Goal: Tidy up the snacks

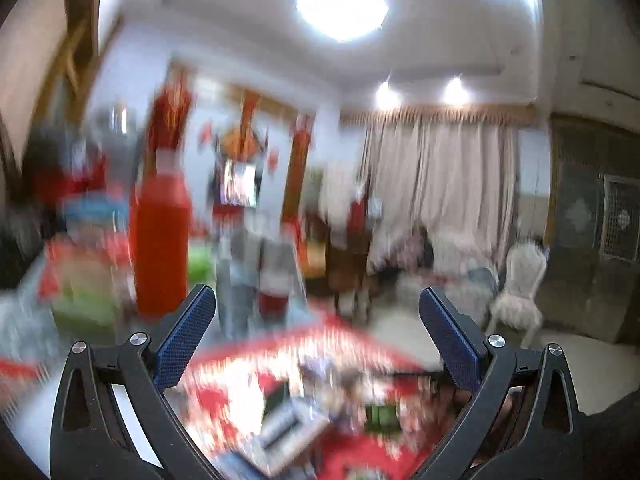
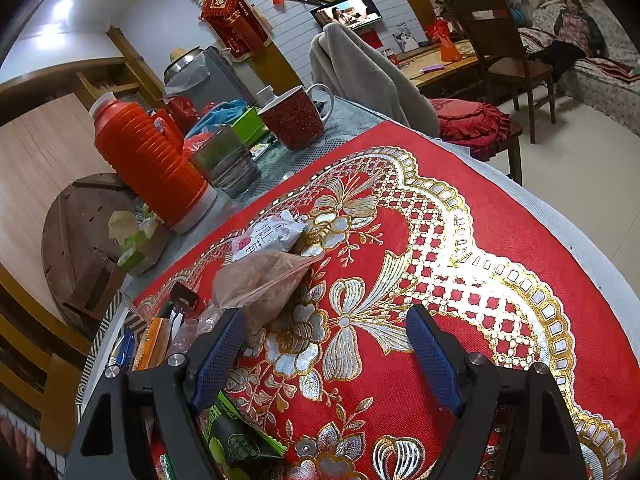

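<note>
In the blurred left wrist view the left claw point(image 1: 318, 312) is spread and empty above smeared snack packets point(image 1: 288, 420) below it; in the right wrist view the right claw point(image 2: 326, 338) is spread over the red surface point(image 2: 500, 240), so it should reach toward the clear snack bag point(image 2: 260, 280) just ahead-left.

Your left wrist view is heavily motion-blurred; the round white ceiling lamp point(image 1: 342, 0) glares strongly. Your right view is sharp and evenly bright, with edges bent by fisheye.
</note>
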Demonstrator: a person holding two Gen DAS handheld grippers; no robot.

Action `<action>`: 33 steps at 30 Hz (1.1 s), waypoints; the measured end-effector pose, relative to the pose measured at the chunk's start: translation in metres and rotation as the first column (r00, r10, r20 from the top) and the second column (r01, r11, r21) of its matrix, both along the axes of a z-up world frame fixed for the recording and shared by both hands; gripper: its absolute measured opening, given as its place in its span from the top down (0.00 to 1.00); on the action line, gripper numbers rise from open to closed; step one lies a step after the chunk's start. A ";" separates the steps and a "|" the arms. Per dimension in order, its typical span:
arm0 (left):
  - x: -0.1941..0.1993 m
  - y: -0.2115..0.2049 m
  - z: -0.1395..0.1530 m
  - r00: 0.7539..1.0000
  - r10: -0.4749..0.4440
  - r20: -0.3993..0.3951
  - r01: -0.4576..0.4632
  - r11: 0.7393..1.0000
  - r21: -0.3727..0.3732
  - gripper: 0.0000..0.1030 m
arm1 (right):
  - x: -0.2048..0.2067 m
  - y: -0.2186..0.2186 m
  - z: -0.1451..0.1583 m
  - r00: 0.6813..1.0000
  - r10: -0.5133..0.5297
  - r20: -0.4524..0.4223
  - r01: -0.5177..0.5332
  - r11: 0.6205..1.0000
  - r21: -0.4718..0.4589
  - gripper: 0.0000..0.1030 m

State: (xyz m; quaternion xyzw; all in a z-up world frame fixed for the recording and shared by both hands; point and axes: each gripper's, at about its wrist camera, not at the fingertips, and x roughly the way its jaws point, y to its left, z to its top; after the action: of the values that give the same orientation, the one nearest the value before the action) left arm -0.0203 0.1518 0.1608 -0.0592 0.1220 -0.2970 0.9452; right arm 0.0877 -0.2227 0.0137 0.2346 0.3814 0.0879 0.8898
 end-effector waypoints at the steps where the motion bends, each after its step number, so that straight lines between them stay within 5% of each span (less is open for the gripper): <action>1: 0.016 -0.008 -0.017 0.997 0.032 -0.076 -0.028 0.999 0.046 0.01 | 0.000 0.000 0.000 1.000 0.000 0.000 0.000 1.000 0.000 0.22; 6: 0.047 -0.033 -0.065 0.992 0.078 -0.097 -0.058 0.980 0.190 0.01 | 0.000 0.000 0.000 1.000 0.000 0.000 0.000 1.000 0.000 0.22; 10: 0.019 -0.015 -0.061 0.969 0.247 -0.002 -0.242 0.951 0.195 0.01 | 0.000 0.000 0.000 1.000 0.000 0.000 0.000 1.000 0.000 0.22; 12: 0.023 0.006 -0.065 0.903 0.428 0.030 -0.424 0.878 0.221 0.01 | 0.000 0.000 0.000 1.000 0.000 0.000 0.000 1.000 -0.001 0.22; 14: 0.036 0.021 -0.079 0.766 0.641 0.052 -0.628 0.729 0.273 0.01 | 0.000 0.000 0.001 1.000 0.000 -0.001 0.000 1.000 -0.002 0.22; 18: 0.062 0.053 -0.099 0.700 0.714 -0.011 -0.680 0.671 0.294 0.01 | 0.000 0.000 0.001 1.000 0.000 0.000 0.000 1.000 -0.001 0.21; 21: 0.082 0.072 -0.118 0.685 0.706 -0.181 -0.648 0.704 0.291 0.01 | 0.000 0.000 0.001 1.000 0.000 -0.001 0.000 1.000 -0.002 0.21; 25: 0.078 0.067 -0.126 0.677 0.697 -0.235 -0.627 0.714 0.311 0.01 | 0.000 0.000 0.001 1.000 0.000 -0.001 0.000 1.000 -0.002 0.21; 30: 0.077 0.052 -0.119 0.753 0.607 -0.255 -0.574 0.795 0.198 0.01 | 0.000 0.001 0.000 1.000 0.000 -0.002 0.000 1.000 -0.007 0.21; 33: 0.080 0.042 -0.116 0.784 0.564 -0.260 -0.528 0.825 0.201 0.01 | 0.000 0.001 0.000 1.000 0.000 -0.002 0.000 1.000 -0.006 0.21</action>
State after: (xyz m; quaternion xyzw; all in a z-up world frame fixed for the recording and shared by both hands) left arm 0.0593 0.1940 0.0452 -0.0819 0.2625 0.0102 0.9614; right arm 0.0881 -0.2213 0.0139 0.2320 0.3825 0.0866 0.8901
